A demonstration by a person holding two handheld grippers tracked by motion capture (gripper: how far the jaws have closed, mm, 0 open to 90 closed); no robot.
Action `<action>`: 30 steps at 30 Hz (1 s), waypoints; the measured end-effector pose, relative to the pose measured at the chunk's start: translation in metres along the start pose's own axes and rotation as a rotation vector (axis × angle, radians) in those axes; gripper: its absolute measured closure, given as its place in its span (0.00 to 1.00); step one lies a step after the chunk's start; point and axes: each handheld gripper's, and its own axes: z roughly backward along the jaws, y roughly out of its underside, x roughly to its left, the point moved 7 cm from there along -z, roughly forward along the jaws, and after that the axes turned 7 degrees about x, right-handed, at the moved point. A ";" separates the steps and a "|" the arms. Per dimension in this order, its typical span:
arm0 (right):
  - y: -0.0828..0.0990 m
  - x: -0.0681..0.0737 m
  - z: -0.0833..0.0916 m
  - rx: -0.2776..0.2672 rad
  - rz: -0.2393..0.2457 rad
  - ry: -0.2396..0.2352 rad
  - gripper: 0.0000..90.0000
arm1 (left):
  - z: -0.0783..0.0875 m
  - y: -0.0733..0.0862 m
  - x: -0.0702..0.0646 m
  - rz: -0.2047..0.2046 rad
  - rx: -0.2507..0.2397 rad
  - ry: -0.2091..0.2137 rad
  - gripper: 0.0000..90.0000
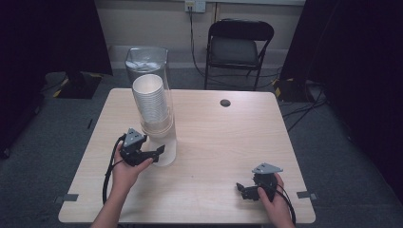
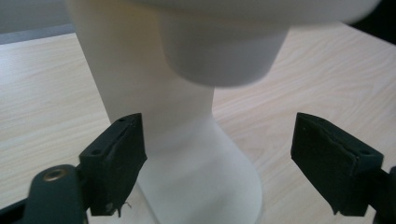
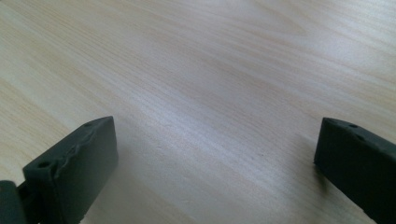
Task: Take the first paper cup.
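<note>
Cups, white and nested in a tall stack, stand inside a clear tube on a pale base near the left middle of the table. Seen from the left gripper view, the left gripper has its jaws spread wide, one on each side of the base; the left jaw sits just beside the base and the other is well apart from it, so nothing is gripped. The bottom of the lowest cup hangs blurred above the jaws. In the high view the left gripper is held in the person's left hand, pointing at the foot of the tube.

The right gripper also has its jaws spread wide, with bare wood grain between them. In the high view the right gripper rests low near the table's right front corner in the right hand, well apart from the cups.

Farther out, a small dark round hole marks the table's far side. Beyond the table stand a bin with a clear liner and a black folding chair against the wall.
</note>
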 end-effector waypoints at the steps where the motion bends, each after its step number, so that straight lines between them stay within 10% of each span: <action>1: 0.000 0.000 0.000 0.000 0.000 0.000 0.00 | 0.000 -0.003 0.001 -0.005 -0.010 -0.014 0.20; 14: 0.000 0.000 0.000 -0.001 0.001 -0.001 0.00 | -0.005 -0.023 0.001 0.052 -0.119 0.003 0.19; 30: 0.000 0.000 0.000 0.000 0.000 -0.002 0.00 | -0.010 -0.037 -0.003 -0.021 -0.154 -0.047 0.34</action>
